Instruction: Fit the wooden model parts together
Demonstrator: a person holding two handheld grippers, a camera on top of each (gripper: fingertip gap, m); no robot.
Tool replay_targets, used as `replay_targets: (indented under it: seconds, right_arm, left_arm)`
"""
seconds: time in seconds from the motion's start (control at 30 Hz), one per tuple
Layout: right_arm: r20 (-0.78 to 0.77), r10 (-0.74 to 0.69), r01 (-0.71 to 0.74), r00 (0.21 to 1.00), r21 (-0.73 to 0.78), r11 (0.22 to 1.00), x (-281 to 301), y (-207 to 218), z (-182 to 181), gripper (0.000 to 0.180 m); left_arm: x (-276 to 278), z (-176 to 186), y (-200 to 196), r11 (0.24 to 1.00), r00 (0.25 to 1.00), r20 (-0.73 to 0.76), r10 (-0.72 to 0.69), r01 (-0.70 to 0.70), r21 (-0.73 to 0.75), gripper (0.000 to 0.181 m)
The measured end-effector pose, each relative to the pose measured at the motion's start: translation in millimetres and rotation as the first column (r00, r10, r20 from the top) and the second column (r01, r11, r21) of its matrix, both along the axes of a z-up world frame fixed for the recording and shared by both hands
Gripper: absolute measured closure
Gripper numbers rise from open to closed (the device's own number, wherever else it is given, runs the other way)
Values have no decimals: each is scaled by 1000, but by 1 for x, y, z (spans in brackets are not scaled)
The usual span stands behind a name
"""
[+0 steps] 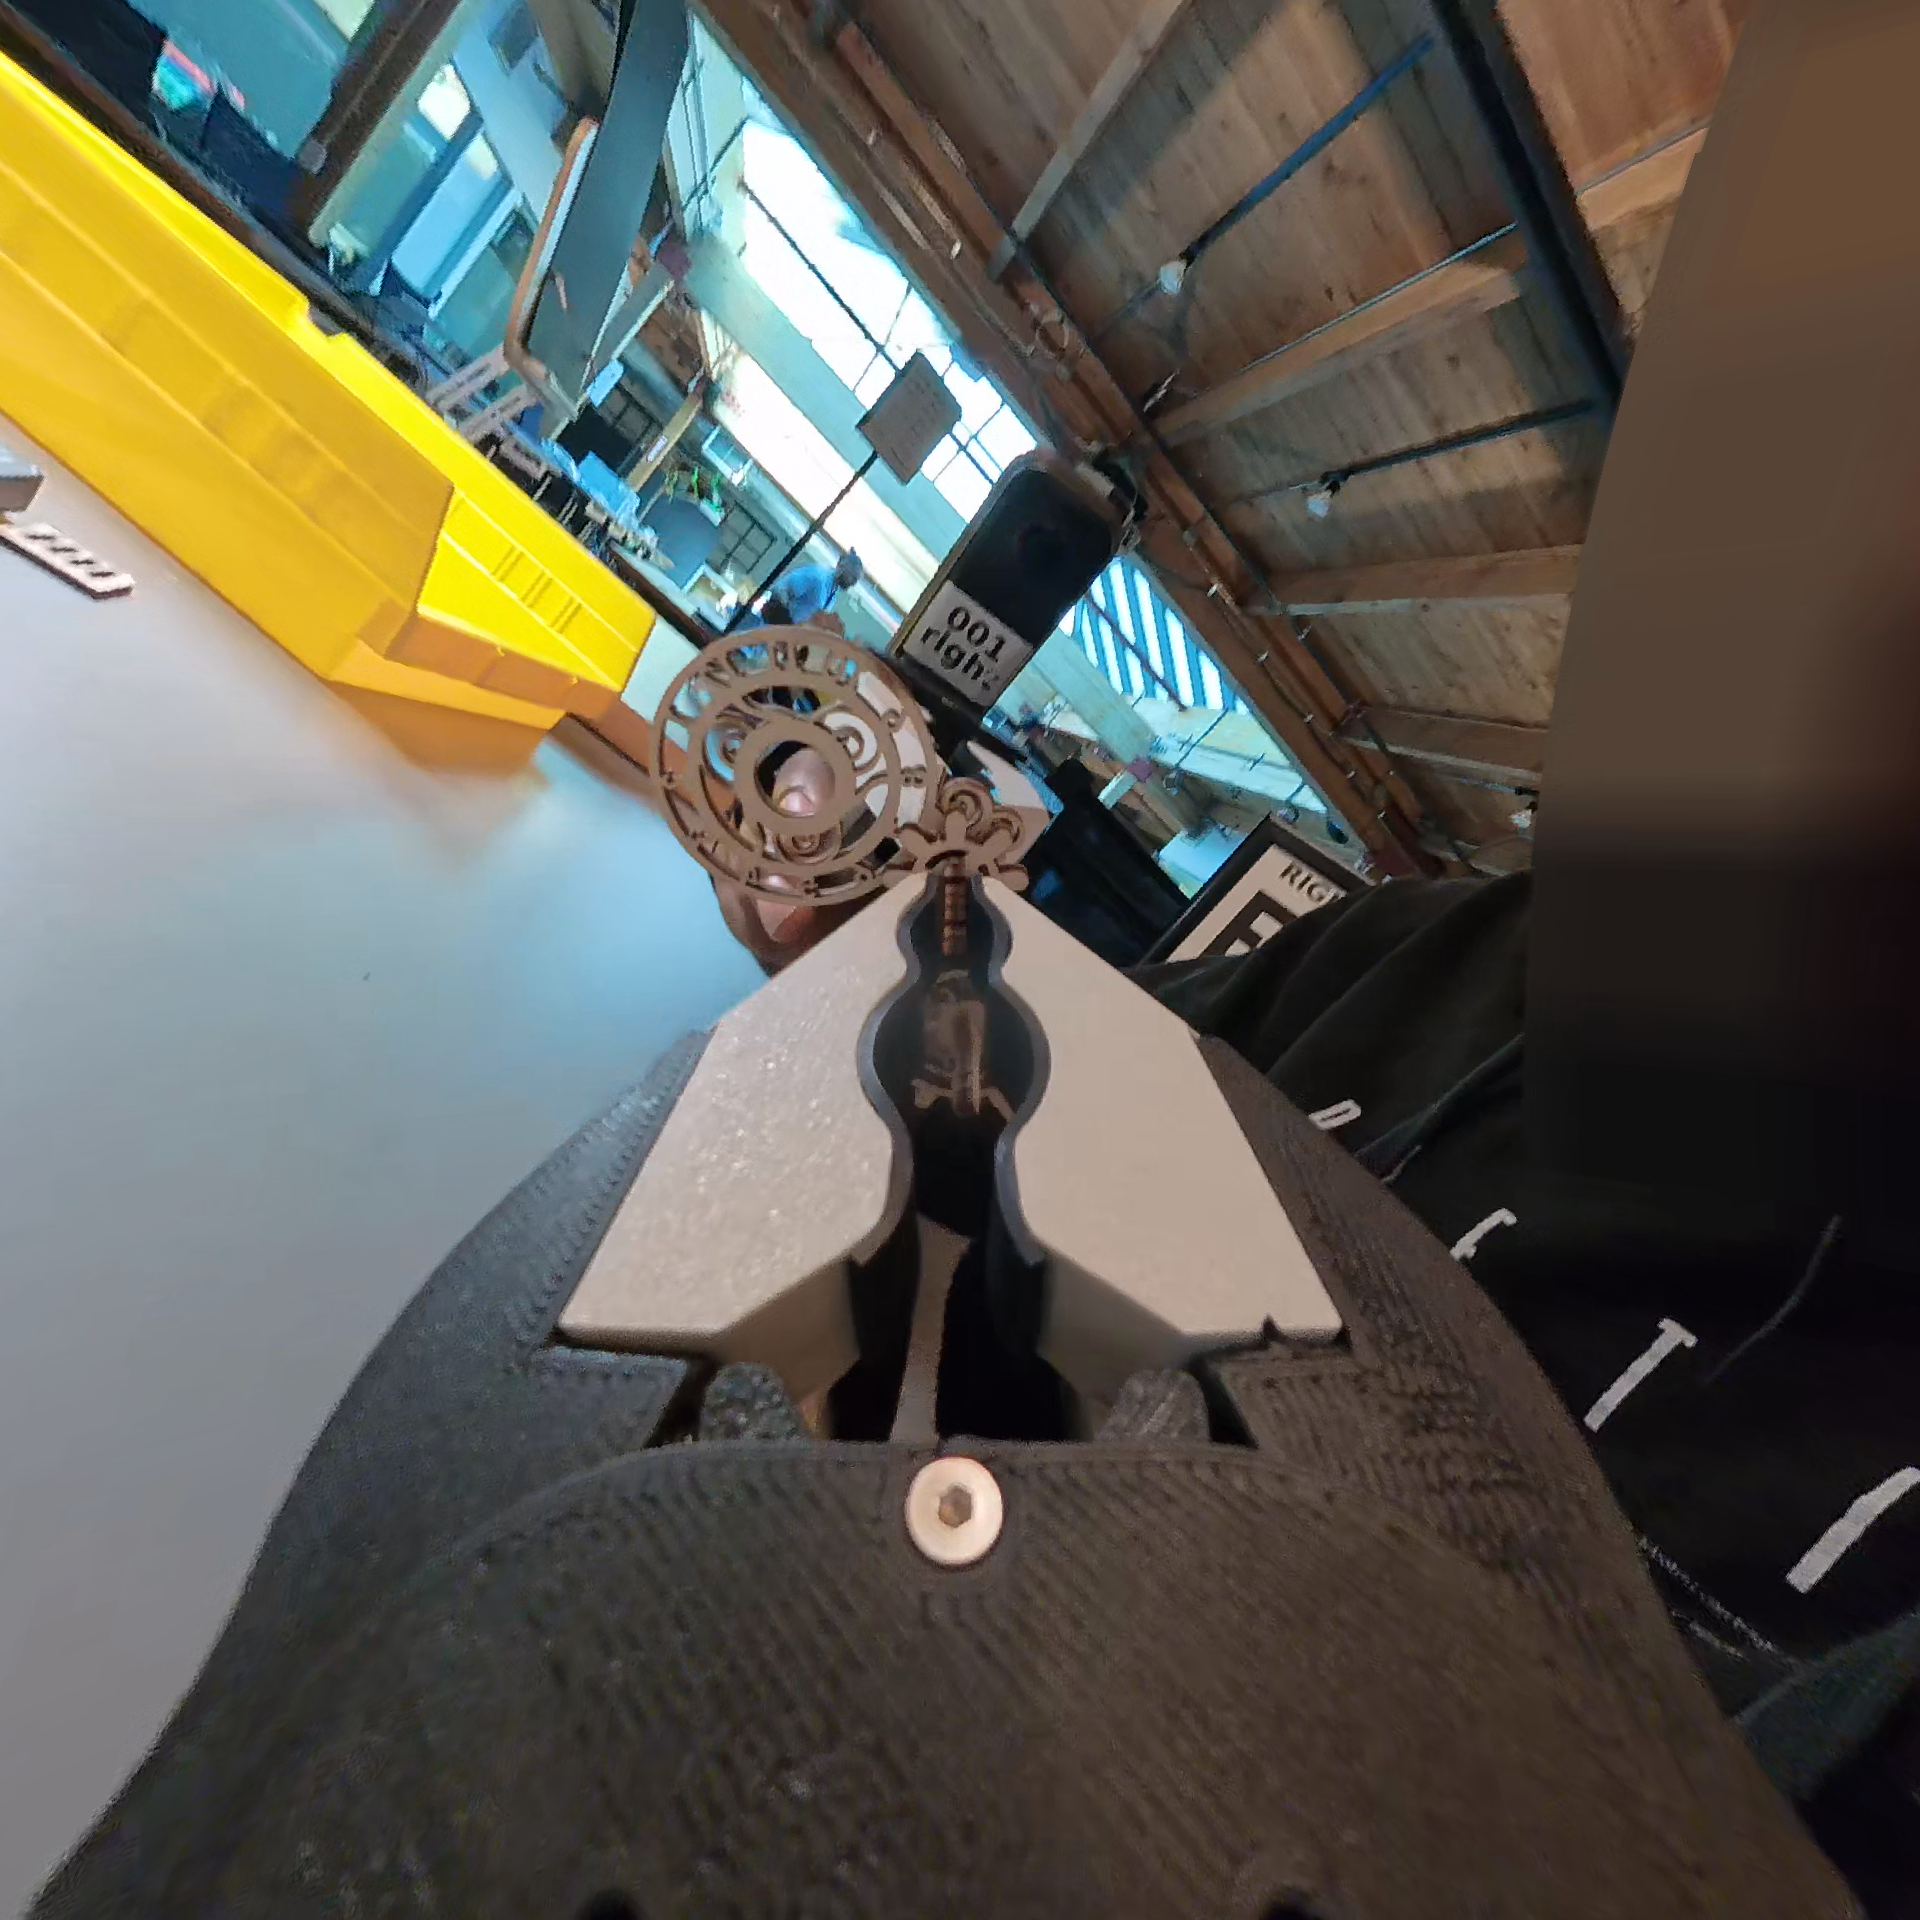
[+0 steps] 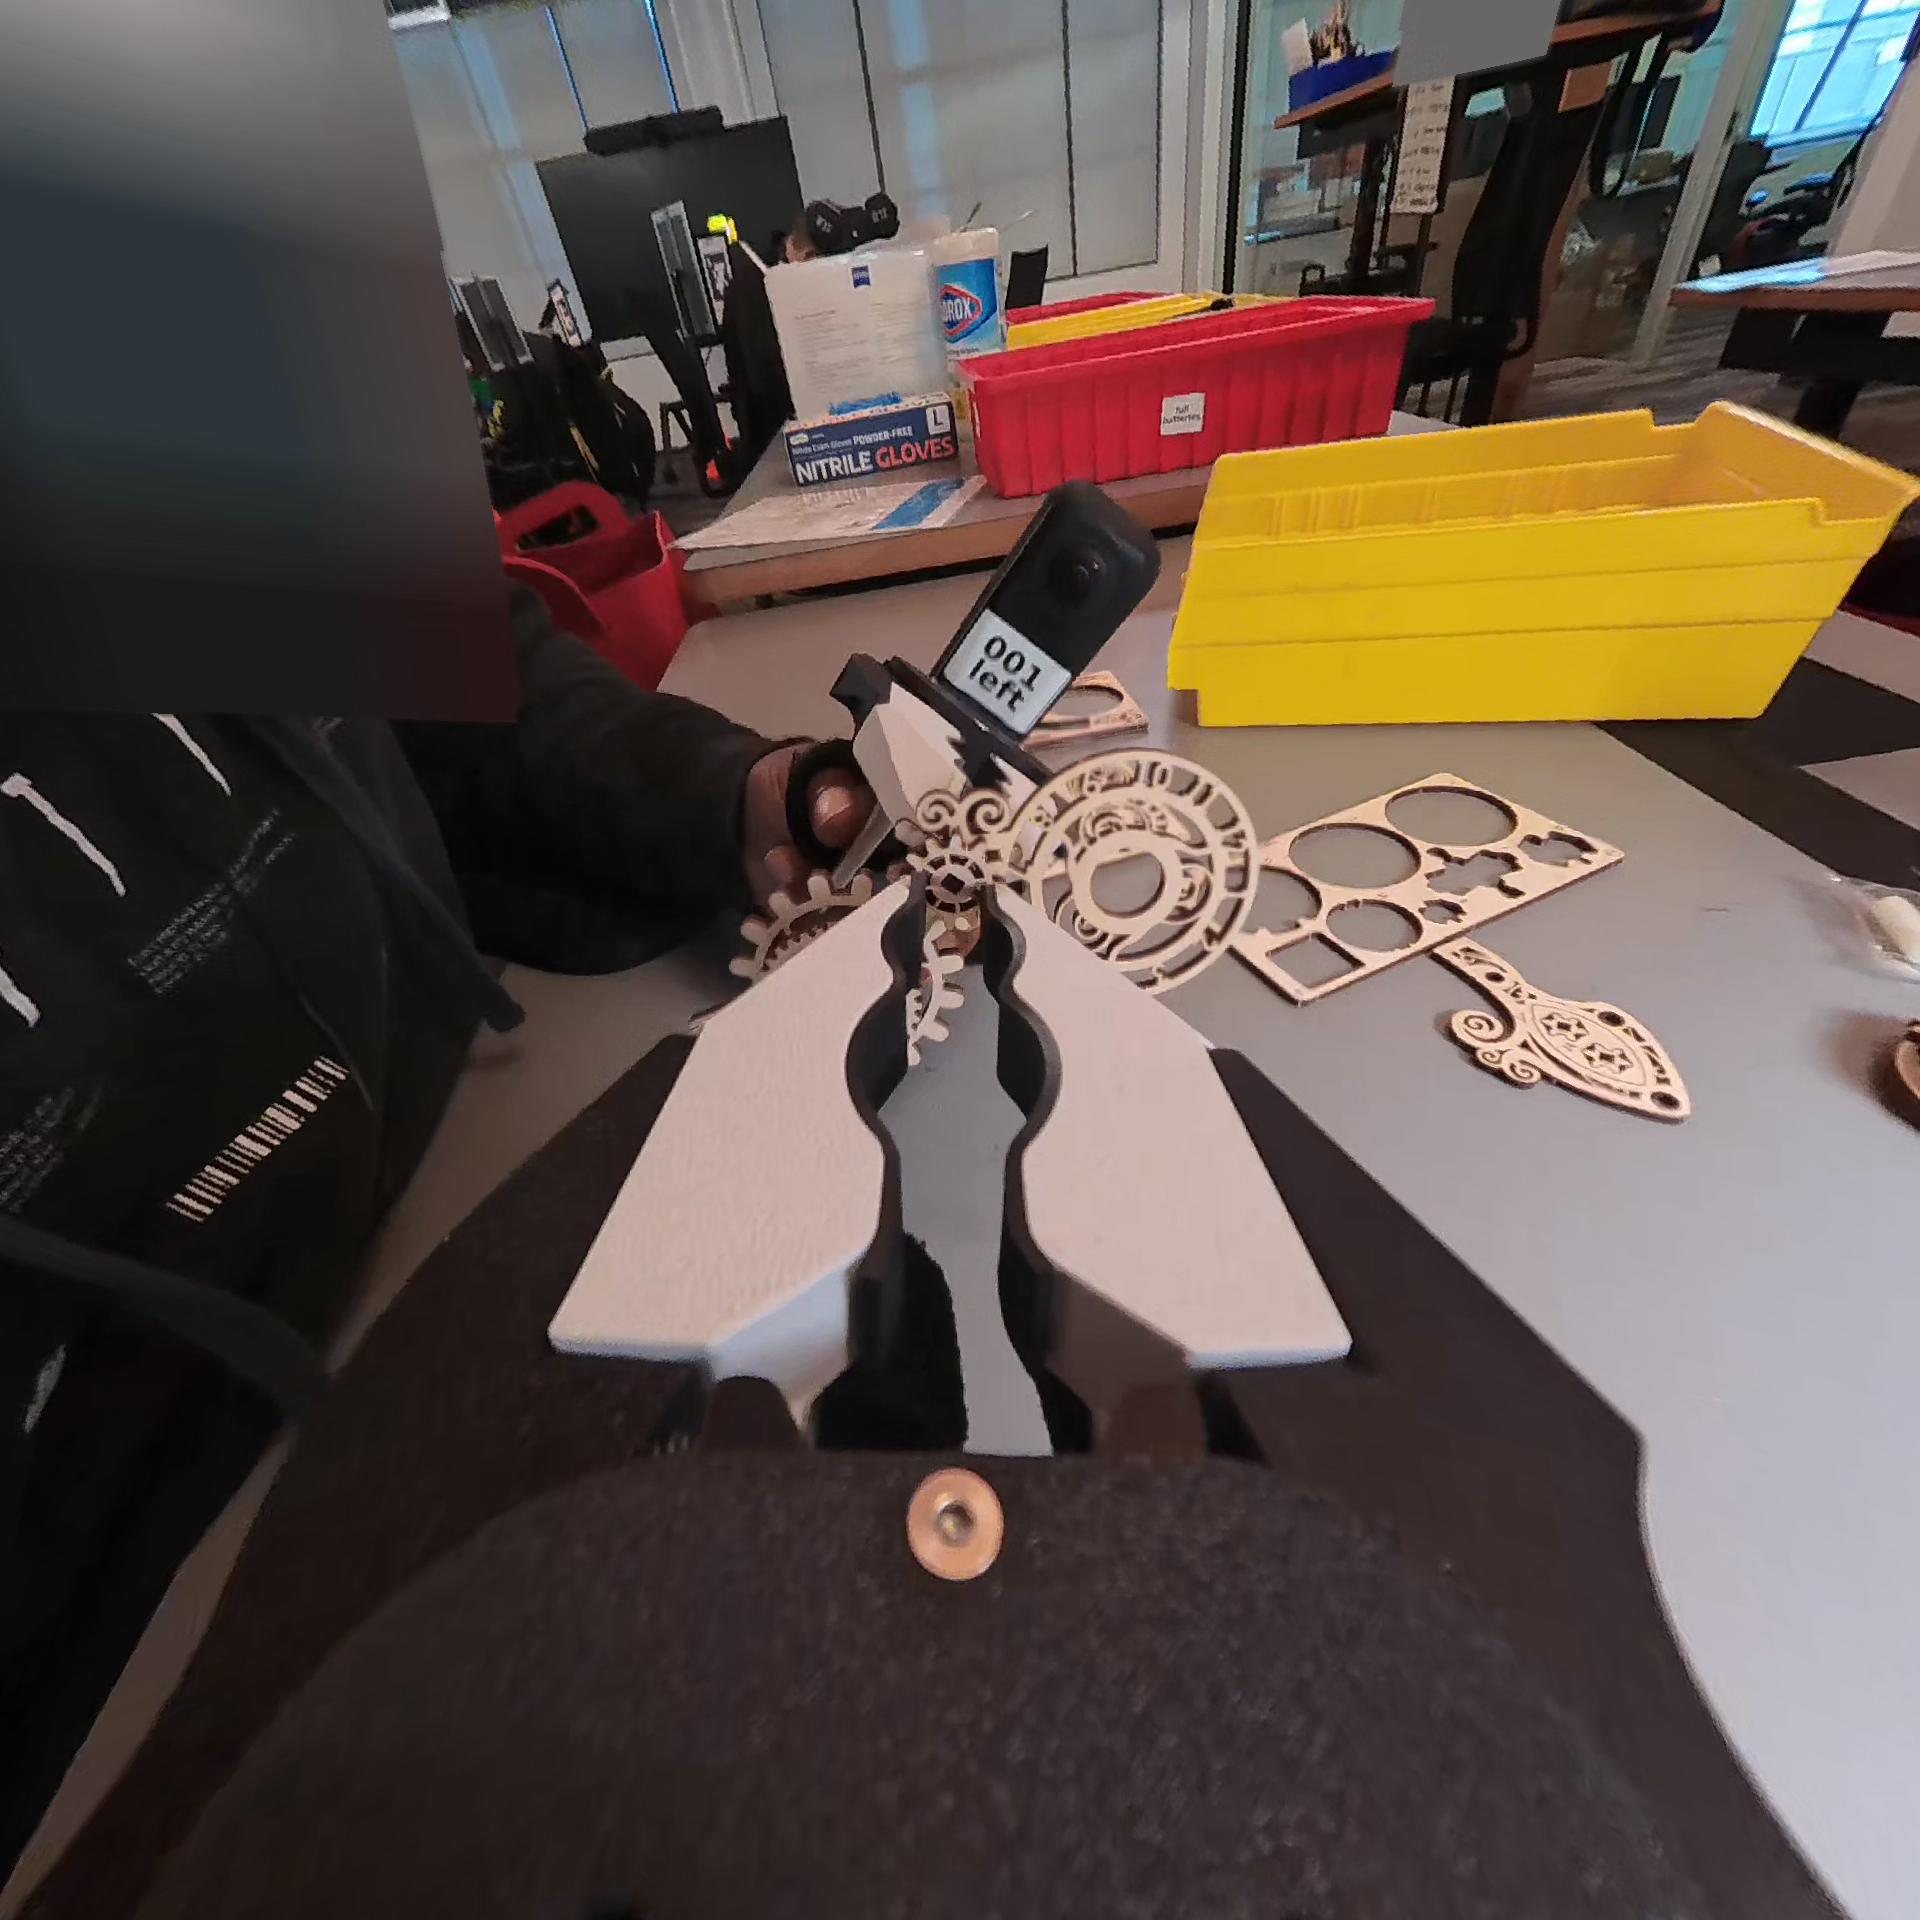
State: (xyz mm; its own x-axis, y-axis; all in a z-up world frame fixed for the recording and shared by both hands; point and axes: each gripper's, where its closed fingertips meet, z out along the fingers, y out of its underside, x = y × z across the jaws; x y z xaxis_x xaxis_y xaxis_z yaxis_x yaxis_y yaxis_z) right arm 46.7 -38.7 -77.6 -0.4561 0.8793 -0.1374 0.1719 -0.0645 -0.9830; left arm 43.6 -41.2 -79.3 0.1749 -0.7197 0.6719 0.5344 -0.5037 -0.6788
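In the left wrist view my left gripper (image 1: 951, 896) is shut on the stem of an ornate wooden ring dial (image 1: 795, 774), which stands just past the fingertips, above the table. In the right wrist view my right gripper (image 2: 948, 920) is shut on a small wooden gear assembly (image 2: 932, 992). A larger gear (image 2: 800, 925) sticks out to its left. The left gripper (image 2: 930, 805) comes in from behind, and its ring dial (image 2: 1143, 873) meets the gears right at my right fingertips. The joint itself is partly hidden by the fingers.
On the grey table (image 2: 1558, 1299) lie a punched-out wooden sheet (image 2: 1434, 883), an ornate teardrop part (image 2: 1569, 1049) and another sheet (image 2: 1091, 707). Stacked yellow bins (image 2: 1507, 582) stand behind and a red bin (image 2: 1184, 416) farther back. A person's dark sleeve and torso (image 2: 260, 1039) fill the left. My left and right fingertips are right by each other.
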Motion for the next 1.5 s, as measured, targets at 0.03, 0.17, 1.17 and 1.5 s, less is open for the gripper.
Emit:
replay_targets:
  seconds: [0.03, 0.17, 1.17, 1.5]
  right_arm:
    - [14, 6, -6, 1000, 9, 1000, 1, 0, -4, 172]
    - [43, 40, -41, 998, 20, 999, 5, -3, -13, 172]
    - [119, 99, -116, 988, 143, 983, 14, -13, -25, 177]
    - [43, 39, -41, 998, 63, 997, 8, 3, -10, 164]
  left_arm:
    - [2, -4, -1, 1000, 1000, -21, -15, 15, -10, 179]
    - [7, -14, -4, 997, 992, -101, -75, 71, -43, 179]
    - [19, -28, -12, 989, 967, -208, -148, 147, -20, 179]
    - [8, -7, 2, 993, 989, -133, -63, 76, 92, 179]
